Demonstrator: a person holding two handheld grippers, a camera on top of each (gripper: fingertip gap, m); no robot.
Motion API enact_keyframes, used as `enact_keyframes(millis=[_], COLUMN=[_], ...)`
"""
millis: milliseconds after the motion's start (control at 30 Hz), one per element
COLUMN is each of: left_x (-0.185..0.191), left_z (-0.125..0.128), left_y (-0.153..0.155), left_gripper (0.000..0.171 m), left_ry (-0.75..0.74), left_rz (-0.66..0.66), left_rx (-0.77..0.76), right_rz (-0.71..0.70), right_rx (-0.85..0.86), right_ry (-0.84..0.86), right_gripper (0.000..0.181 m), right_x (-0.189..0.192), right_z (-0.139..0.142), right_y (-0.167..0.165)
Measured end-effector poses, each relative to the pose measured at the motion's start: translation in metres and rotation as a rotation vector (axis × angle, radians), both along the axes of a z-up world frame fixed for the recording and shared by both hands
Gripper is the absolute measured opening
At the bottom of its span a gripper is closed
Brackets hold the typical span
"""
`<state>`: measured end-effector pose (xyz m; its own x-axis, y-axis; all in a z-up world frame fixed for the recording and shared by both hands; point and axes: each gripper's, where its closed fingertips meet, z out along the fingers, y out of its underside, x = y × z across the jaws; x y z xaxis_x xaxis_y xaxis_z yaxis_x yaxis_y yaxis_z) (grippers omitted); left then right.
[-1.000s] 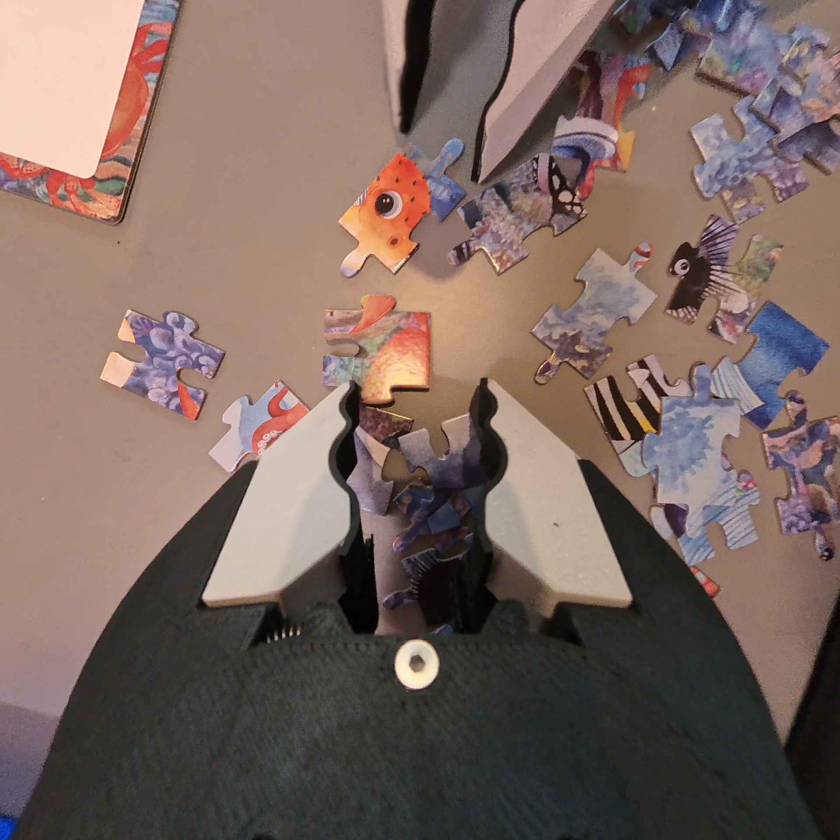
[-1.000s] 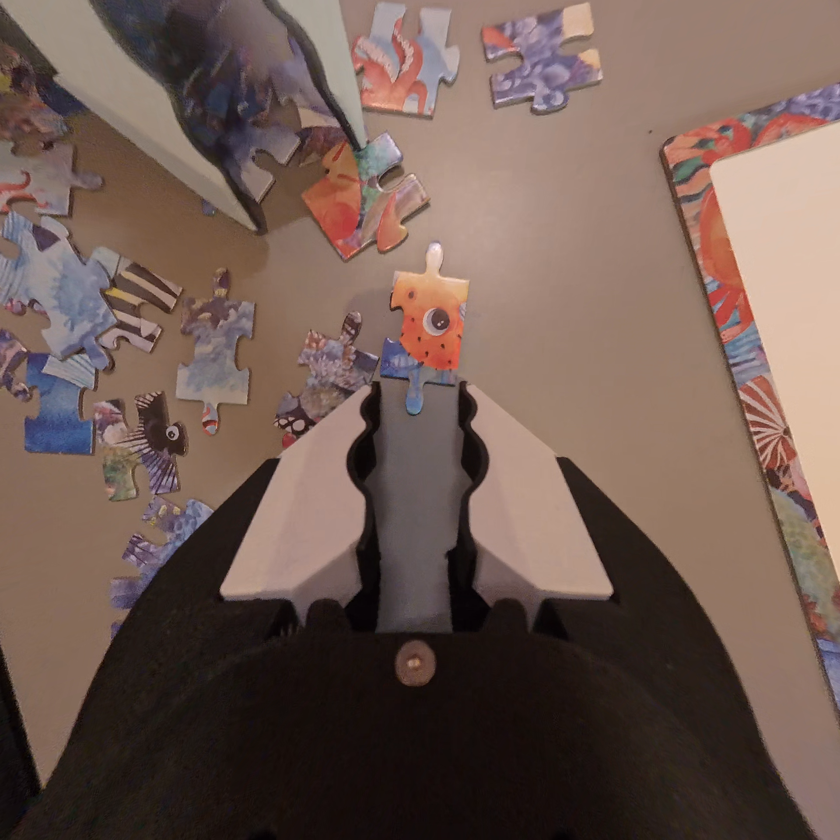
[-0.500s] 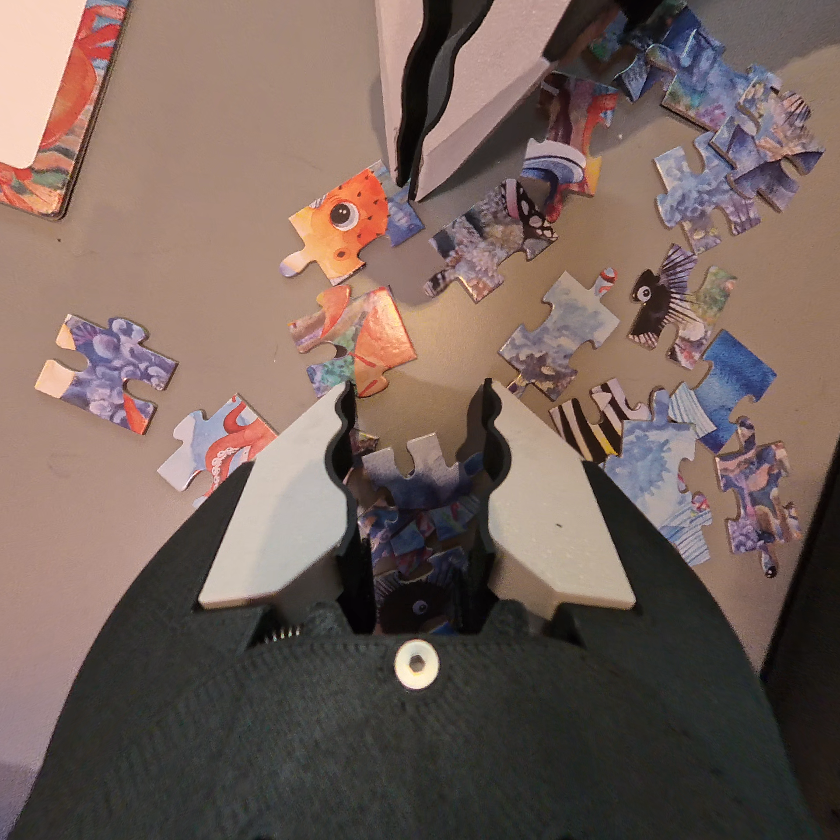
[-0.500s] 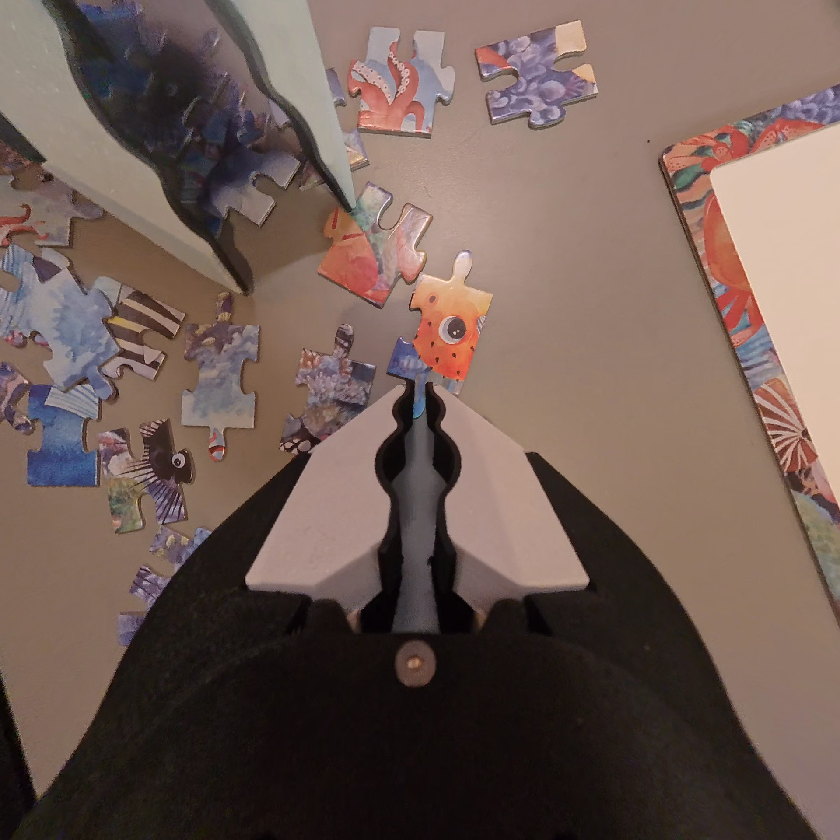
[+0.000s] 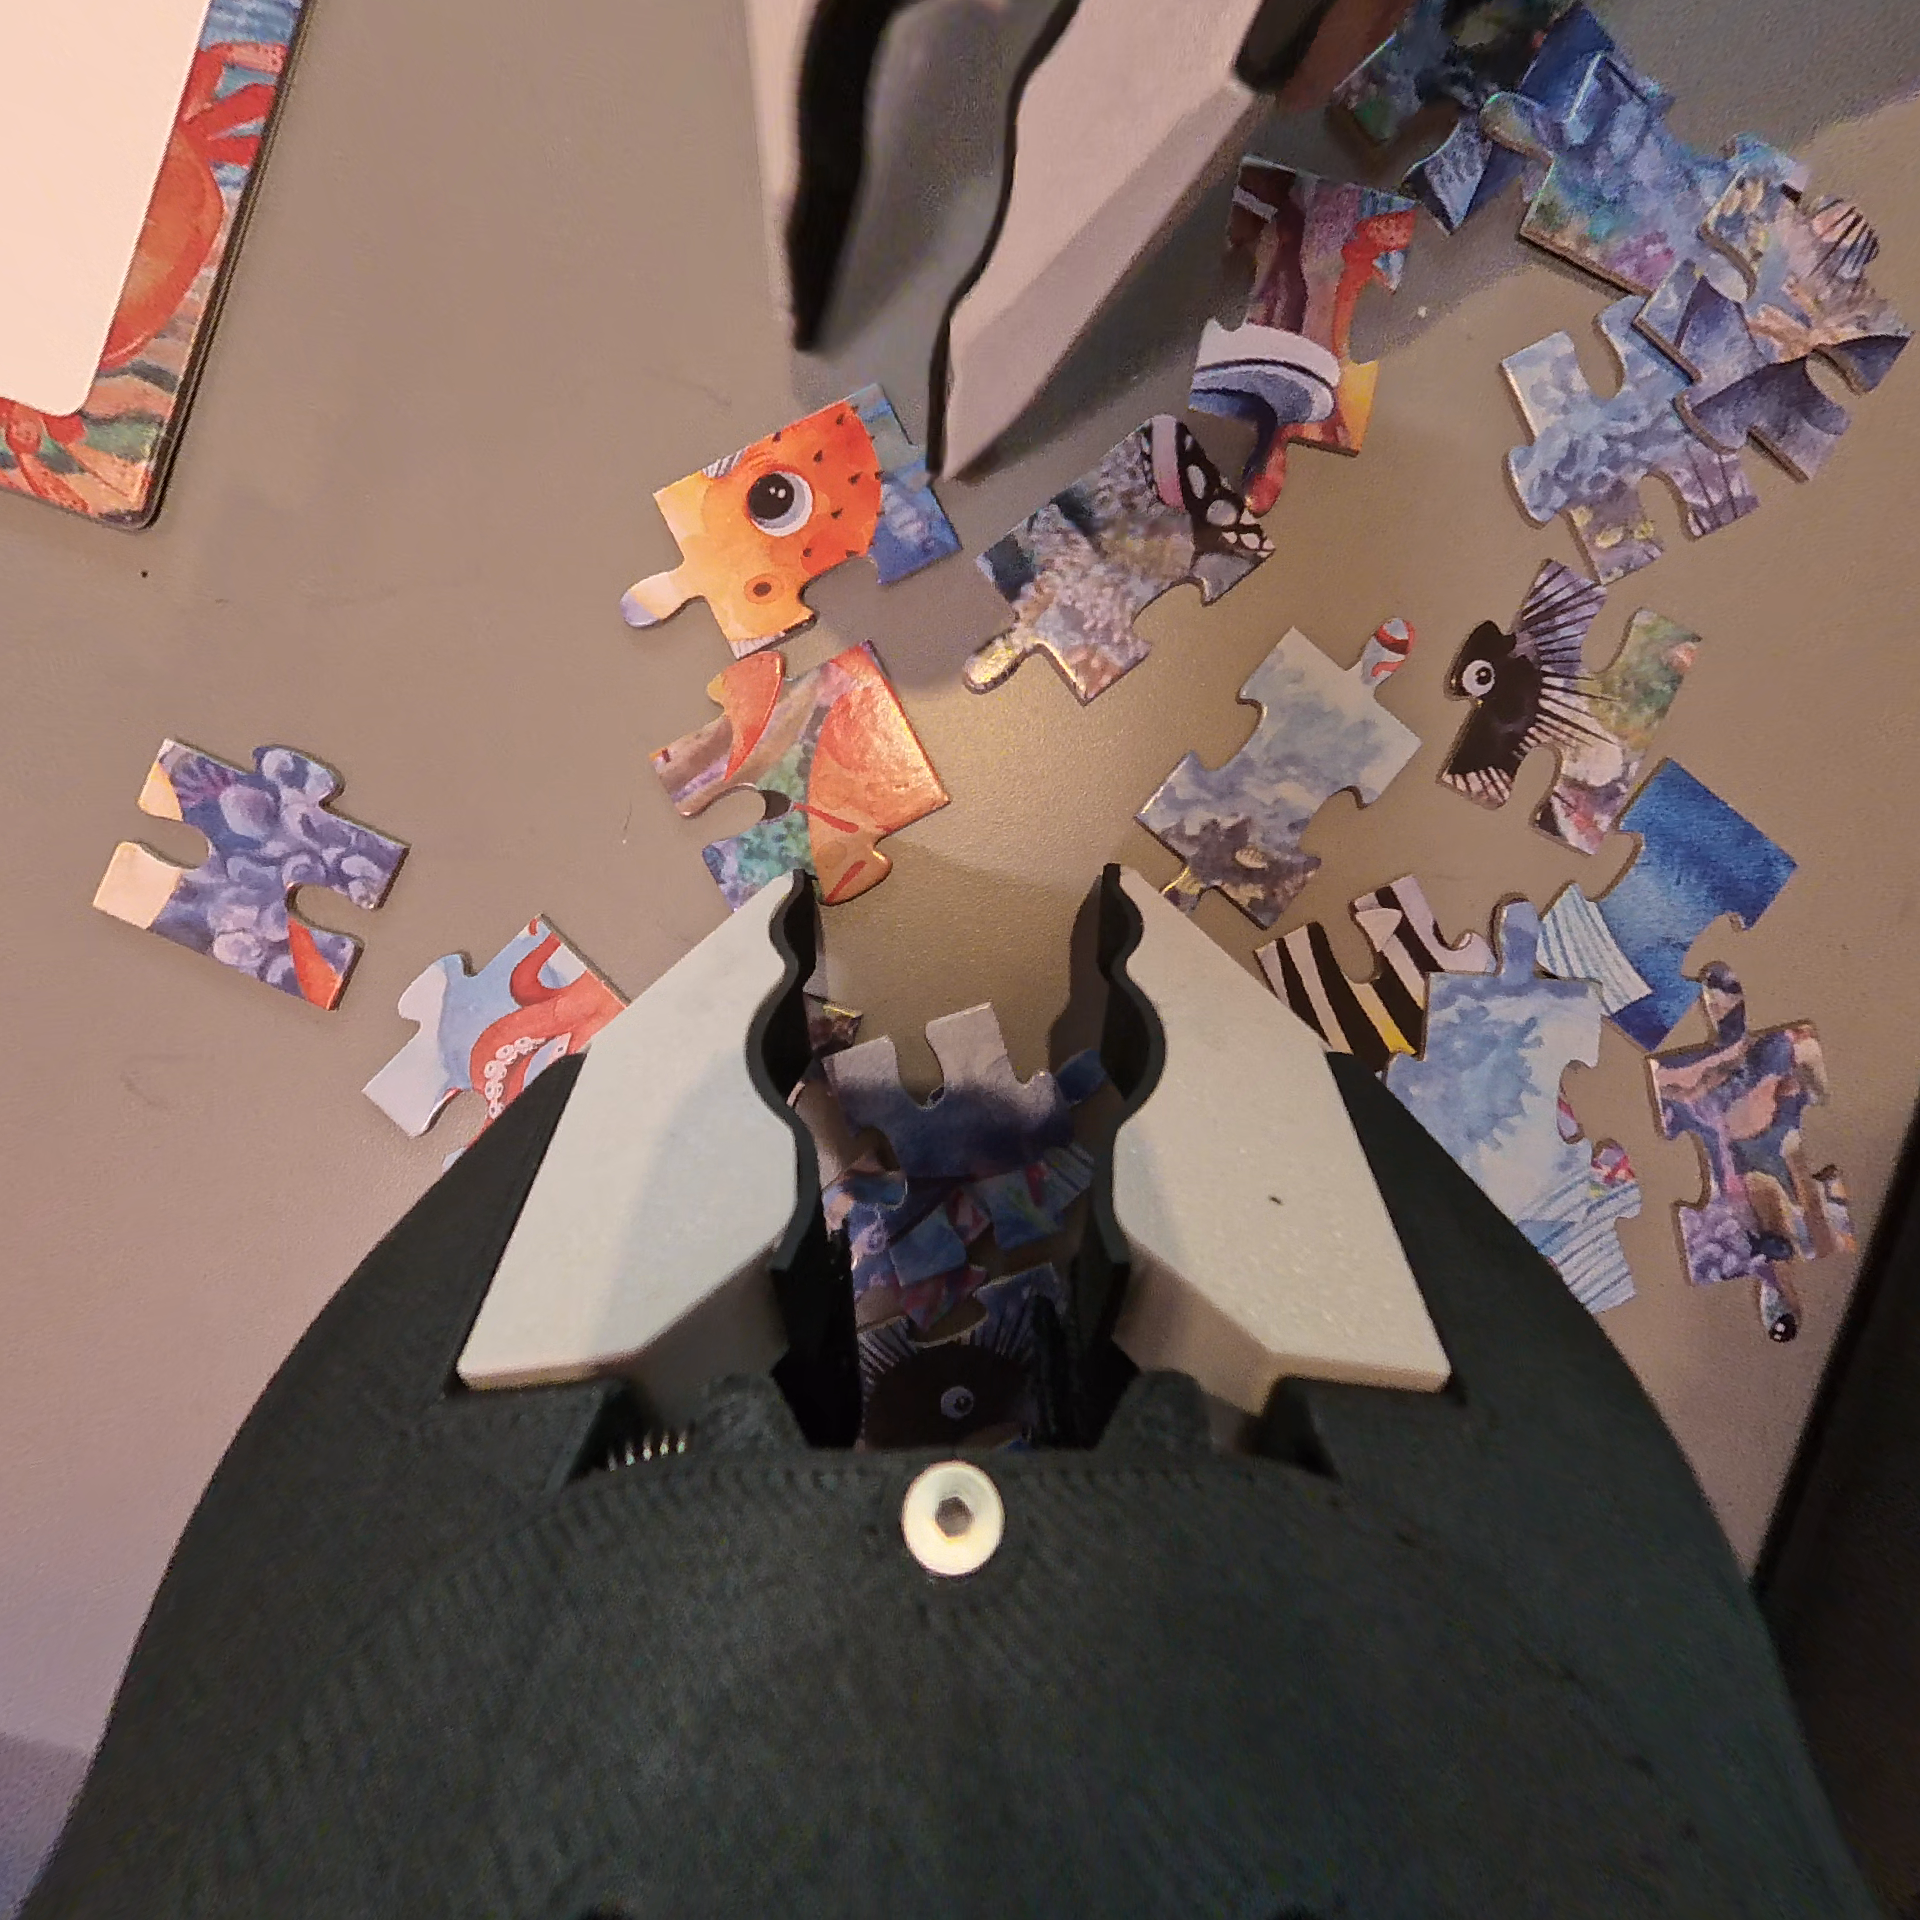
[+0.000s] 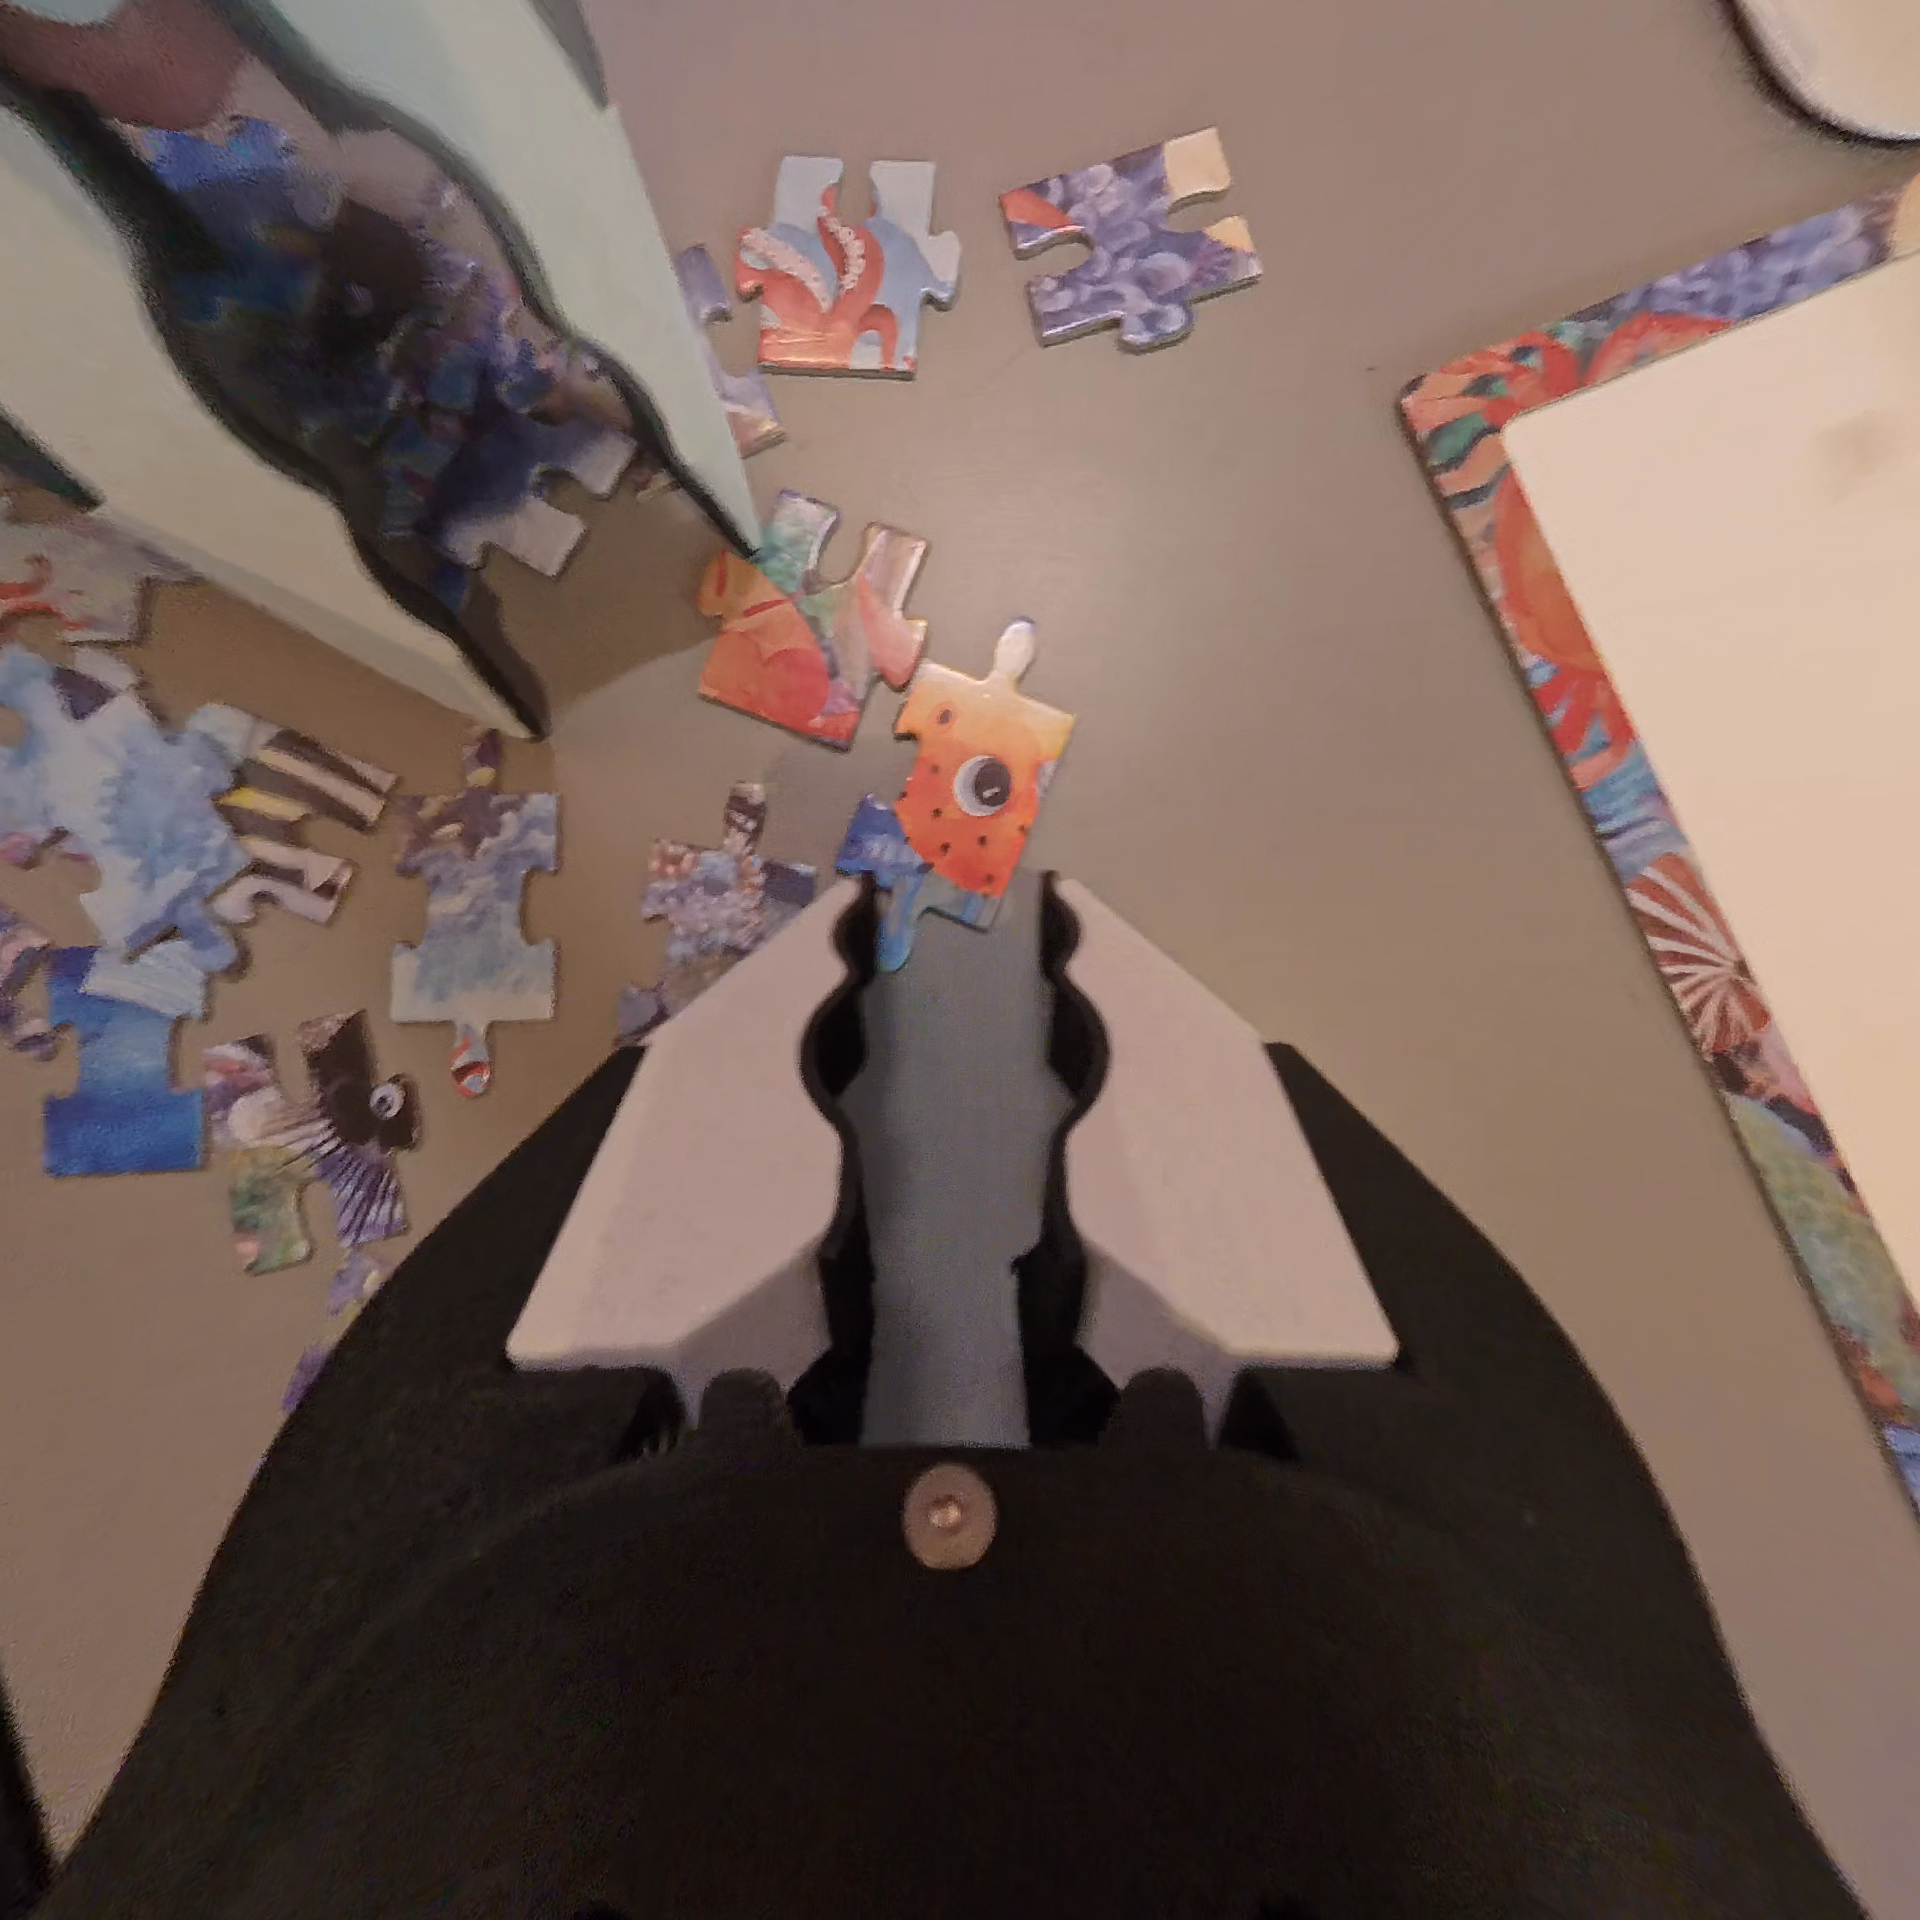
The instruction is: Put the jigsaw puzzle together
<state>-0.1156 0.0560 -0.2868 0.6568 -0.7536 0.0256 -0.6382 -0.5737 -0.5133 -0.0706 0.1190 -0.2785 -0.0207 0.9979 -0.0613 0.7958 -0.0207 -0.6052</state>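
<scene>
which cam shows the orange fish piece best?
Left wrist view: the orange fish piece lies whole and sharp on the table. In the right wrist view its blue end sits between the open right gripper fingertips, slightly blurred.

Orange black-spotted fish piece (image 6: 977,790), black-and-white striped piece (image 5: 1340,966), purple bubbly piece (image 5: 249,862) on a tan table (image 5: 468,312).

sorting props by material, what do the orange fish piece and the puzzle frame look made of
Orange fish piece: looks like printed cardboard, glossy face; it catches glare in the right wrist view. Puzzle frame: apparently thicker printed board, with a dark cut edge and a plain pale recess.
</scene>
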Motion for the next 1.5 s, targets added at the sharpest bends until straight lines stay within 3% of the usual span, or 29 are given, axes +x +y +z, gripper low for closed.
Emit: enact_keyframes(millis=[67, 133, 200, 333, 367, 400, 533, 700, 900, 1233, 1500], left_x=[0.001, 0.001, 0.001, 0.001, 0.001, 0.001, 0.001, -0.001, -0.003, -0.006, -0.002], left_z=[0.000, 0.000, 0.000, 0.000, 0.000, 0.000, 0.000, 0.003, 0.000, 0.000, -0.001], left_y=[0.000, 0.000, 0.000, 0.000, -0.001, -0.001, -0.002, 0.001, 0.002, 0.003, 0.004], left_gripper=[0.053, 0.053, 0.053, 0.052, 0.051, 0.051, 0.051, 0.052, 0.051, 0.051, 0.051], left_ry=[-0.002, 0.001, 0.003, 0.009, 0.012, 0.013, 0.011, 0.011, 0.032, 0.034, 0.029], left_rz=[-0.001, -0.001, -0.001, -0.003, -0.004, -0.006, -0.011, -0.002, -0.002, 0.000, -0.018], left_rx=[0.000, 0.001, 0.001, 0.003, 0.002, -0.001, -0.001, 0.010, 0.009, 0.017, 0.024], right_rz=[-0.035, -0.049, -0.050, -0.064, -0.068, -0.061, -0.053, -0.056, -0.081, -0.089, -0.113], right_rx=[0.016, 0.001, 0.002, 0.022, 0.028, 0.037, -0.015, 0.007, 0.051, 0.043, -0.063], right_ry=[0.007, 0.003, 0.005, 0.000, 0.005, 0.014, 0.047, 0.029, 0.012, 0.025, 0.082], right_gripper=[0.045, 0.048, 0.033, 0.029, 0.006, 0.000, 0.000, 0.046, 0.027, 0.025, 0.026], right_x=[-0.006, -0.011, -0.016, -0.017, -0.016, -0.015, -0.017, -0.020, -0.031, -0.030, -0.038], right_z=[-0.002, -0.006, -0.006, -0.006, -0.005, -0.004, 0.000, 0.003, -0.007, -0.007, -0.003], right_y=[0.003, 0.002, 0.000, -0.001, 0.001, 0.003, 0.000, 0.001, 0.004, 0.008, 0.011])
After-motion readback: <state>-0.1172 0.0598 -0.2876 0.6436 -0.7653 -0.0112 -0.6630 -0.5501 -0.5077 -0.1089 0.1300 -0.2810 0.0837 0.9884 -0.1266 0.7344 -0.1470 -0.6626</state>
